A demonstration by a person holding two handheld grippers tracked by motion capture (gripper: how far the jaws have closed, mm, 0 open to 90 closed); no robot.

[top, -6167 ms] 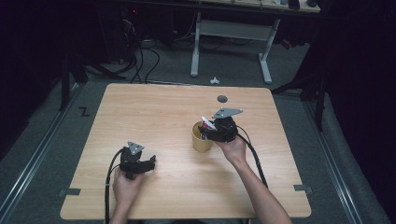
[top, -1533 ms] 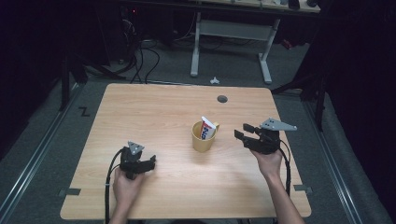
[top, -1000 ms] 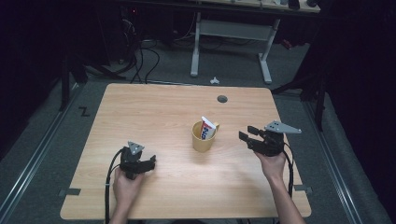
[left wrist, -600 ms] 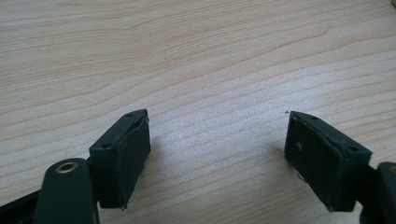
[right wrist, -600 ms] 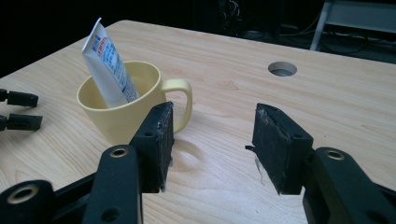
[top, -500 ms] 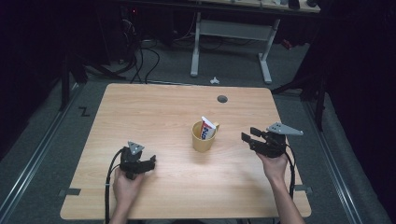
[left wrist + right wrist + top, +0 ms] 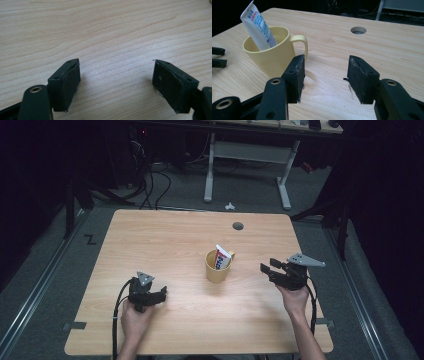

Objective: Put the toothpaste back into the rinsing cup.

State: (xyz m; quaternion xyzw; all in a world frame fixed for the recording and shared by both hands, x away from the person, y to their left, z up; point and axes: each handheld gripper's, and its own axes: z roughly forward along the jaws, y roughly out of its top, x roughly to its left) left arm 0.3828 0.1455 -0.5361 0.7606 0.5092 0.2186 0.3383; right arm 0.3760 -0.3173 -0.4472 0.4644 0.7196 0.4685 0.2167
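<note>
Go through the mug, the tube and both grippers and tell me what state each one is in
Yellow ceramic mug: upright on the table, tube inside.
White toothpaste tube: leaning in the mug, top sticking out.
Left gripper: open, nothing between the jaws, low over the wooden table.
Right gripper: open, nothing held, beside the mug.

Right tool (image 7: 266,268) off the mug (image 7: 218,271), empty, now well right of it

A wooden table (image 7: 165,235) with a round hole (image 7: 238,226) near its far edge
</note>
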